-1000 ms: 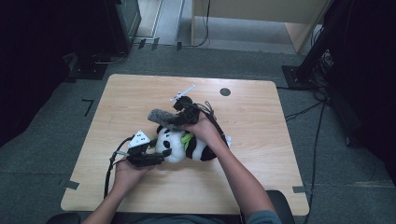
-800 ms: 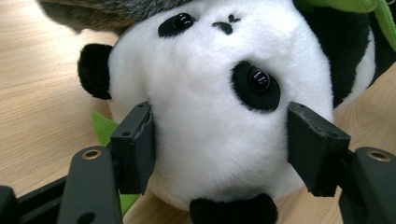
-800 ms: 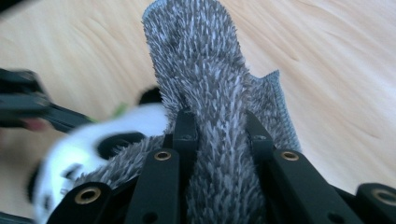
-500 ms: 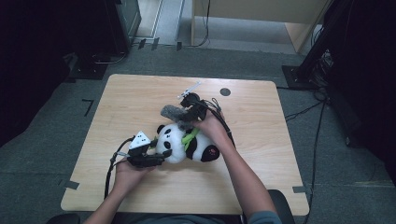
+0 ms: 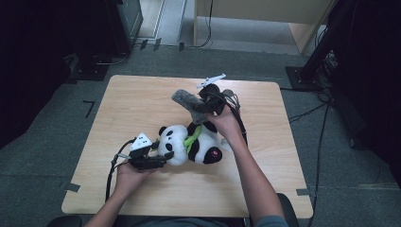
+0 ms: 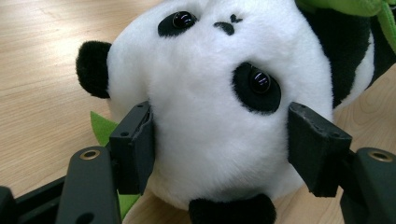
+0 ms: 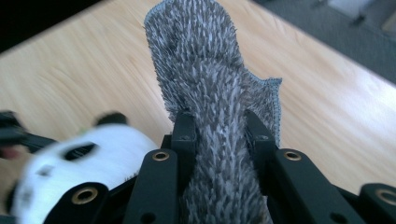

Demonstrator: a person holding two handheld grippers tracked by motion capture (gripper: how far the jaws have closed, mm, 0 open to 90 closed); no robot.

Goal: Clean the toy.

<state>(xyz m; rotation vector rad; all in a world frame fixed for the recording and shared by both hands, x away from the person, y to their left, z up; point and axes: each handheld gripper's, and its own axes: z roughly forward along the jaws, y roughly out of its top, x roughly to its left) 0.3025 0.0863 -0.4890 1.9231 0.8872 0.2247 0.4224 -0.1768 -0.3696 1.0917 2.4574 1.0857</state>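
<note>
My left gripper (image 5: 158,160) is near the left side of the pale wooden table (image 5: 142,101), and its two black jaws stand about half open around the head of the black-and-white plush panda (image 5: 191,144). In the left gripper view the square pads press into the soft white fur on both sides of the round face, so I hold the panda (image 6: 212,107) there. This view also gives details that the high view does not: the shiny dark eyes inside black patches, a small stitched nose, one round black ear, and a flat green felt leaf (image 6: 105,133) under the head. The panda lies on its side in the middle of the table, with a green cloth piece on its chest. My right gripper (image 5: 201,106) is farther, above the panda's body, and its jaws are closed almost fully on a grey fuzzy cloth (image 5: 187,101). In the right gripper view the cloth (image 7: 215,107) rises between the jaws like a thick roll, with short bristly fibres and a stitched hem at its edge, and the panda is blurred at the lower left. The wood grain of the table is smooth and light.
</note>
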